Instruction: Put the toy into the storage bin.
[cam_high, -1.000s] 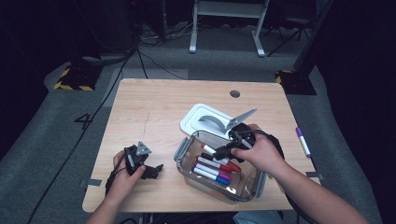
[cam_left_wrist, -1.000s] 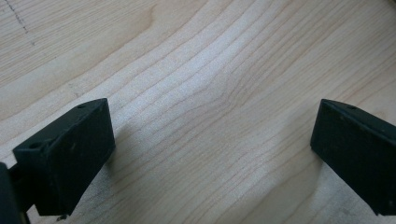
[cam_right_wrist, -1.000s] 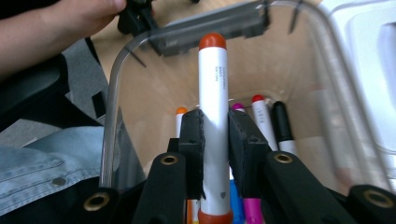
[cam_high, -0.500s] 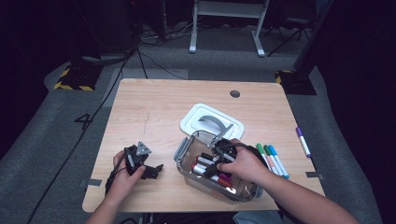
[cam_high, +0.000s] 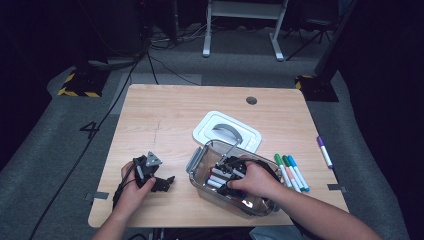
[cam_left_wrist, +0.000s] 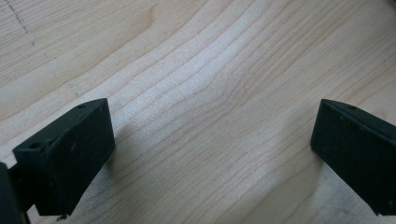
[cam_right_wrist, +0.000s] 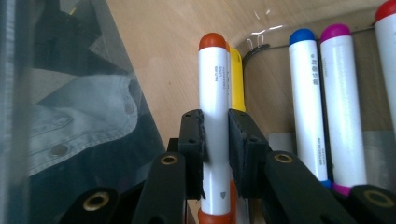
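**Down in the bin, jaws clamped on an orange marker**

Inside the clear plastic bin (cam_high: 197, 162) at the near right of the table (cam_high: 165, 120), my right gripper (cam_high: 231, 169) now sits low among the markers; a second ago it hung higher, over the bin's far rim. Three markers (cam_high: 290, 172) that my hand hid then now lie bare on the wood just right of the bin. My right gripper view shows both pads pressing the white barrel of an orange-capped marker (cam_right_wrist: 212, 116), with a yellow one (cam_right_wrist: 237, 79) touching behind it and blue (cam_right_wrist: 306, 102) and magenta (cam_right_wrist: 343, 107) ones to its right. I judge this the pick-up step: the grip is made, the lift not yet. My right hand (cam_high: 252, 180) reaches left into the bin, knuckles up. My left gripper (cam_high: 162, 181) rests on the bare wood at the near left, jaws wide apart around nothing, as before. Beyond the bin lies its white lid (cam_high: 227, 131)
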